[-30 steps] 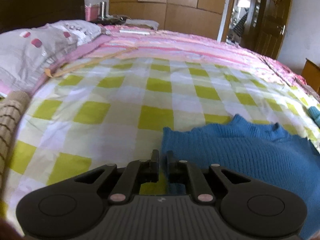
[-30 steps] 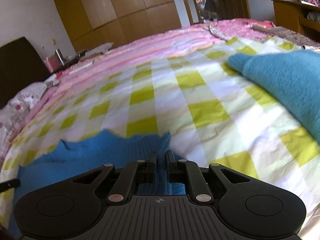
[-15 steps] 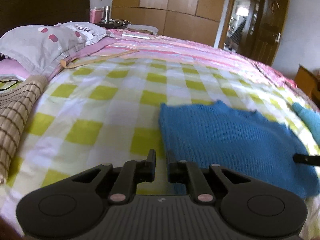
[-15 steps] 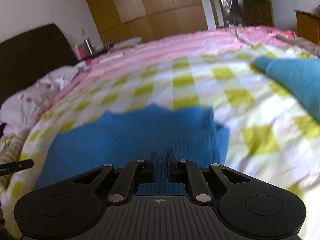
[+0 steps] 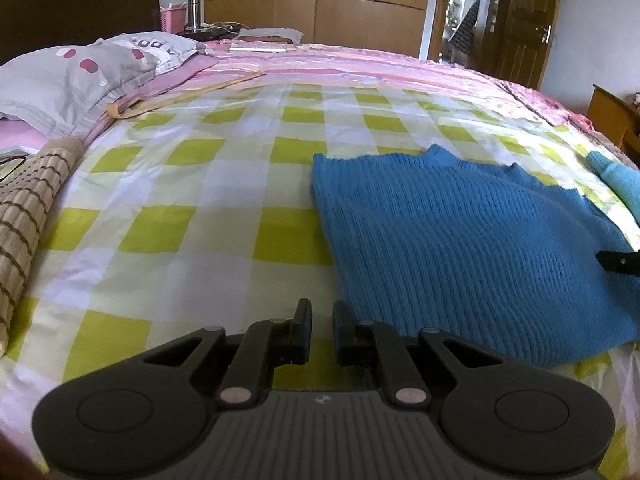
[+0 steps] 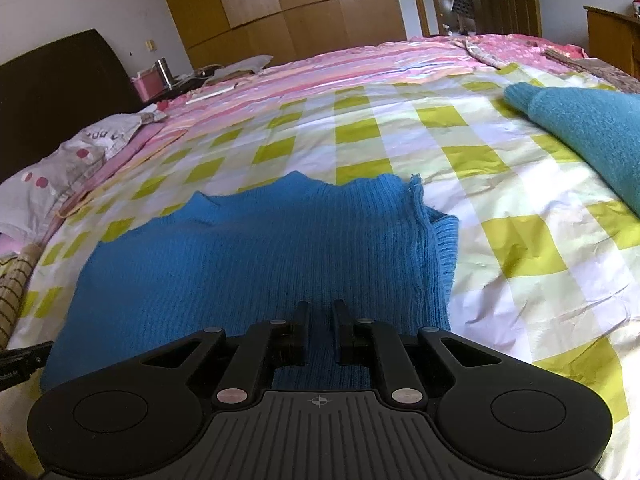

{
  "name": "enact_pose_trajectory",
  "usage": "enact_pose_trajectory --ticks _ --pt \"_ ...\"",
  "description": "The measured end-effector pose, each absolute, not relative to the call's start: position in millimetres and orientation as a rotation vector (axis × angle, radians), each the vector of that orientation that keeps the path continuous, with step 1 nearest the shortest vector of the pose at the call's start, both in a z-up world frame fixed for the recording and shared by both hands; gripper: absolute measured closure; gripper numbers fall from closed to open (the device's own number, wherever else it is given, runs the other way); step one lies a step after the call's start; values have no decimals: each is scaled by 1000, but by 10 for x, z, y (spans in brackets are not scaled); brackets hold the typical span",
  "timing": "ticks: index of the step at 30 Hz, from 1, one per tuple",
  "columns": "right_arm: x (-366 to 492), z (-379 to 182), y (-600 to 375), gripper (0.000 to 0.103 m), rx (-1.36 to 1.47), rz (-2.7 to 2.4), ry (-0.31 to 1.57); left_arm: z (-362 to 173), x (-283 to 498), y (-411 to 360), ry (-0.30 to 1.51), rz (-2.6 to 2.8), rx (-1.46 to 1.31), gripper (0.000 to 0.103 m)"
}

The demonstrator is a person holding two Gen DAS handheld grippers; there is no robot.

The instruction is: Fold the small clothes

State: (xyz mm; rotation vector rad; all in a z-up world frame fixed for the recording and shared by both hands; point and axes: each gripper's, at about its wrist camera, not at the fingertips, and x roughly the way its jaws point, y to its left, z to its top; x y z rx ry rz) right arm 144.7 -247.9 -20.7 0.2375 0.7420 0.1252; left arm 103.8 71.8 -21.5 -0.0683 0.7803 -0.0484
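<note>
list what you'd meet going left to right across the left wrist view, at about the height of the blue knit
striped brown mat → green checked bedsheet → blue knit garment → tip of the right gripper at the right edge

A wide bed with a yellow-checked cover fills the room. Behind it stands a wooden wardrobe; right of that wardrobe, 1 door is open, probably onto a hallway.
</note>
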Motion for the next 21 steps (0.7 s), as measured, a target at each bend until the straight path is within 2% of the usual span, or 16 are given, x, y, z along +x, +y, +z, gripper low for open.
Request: enact_pose_trajectory --ticks 21 --pt "1308 -330 -2424 91 210 120 636 -277 1014 703 759 -46 -69 84"
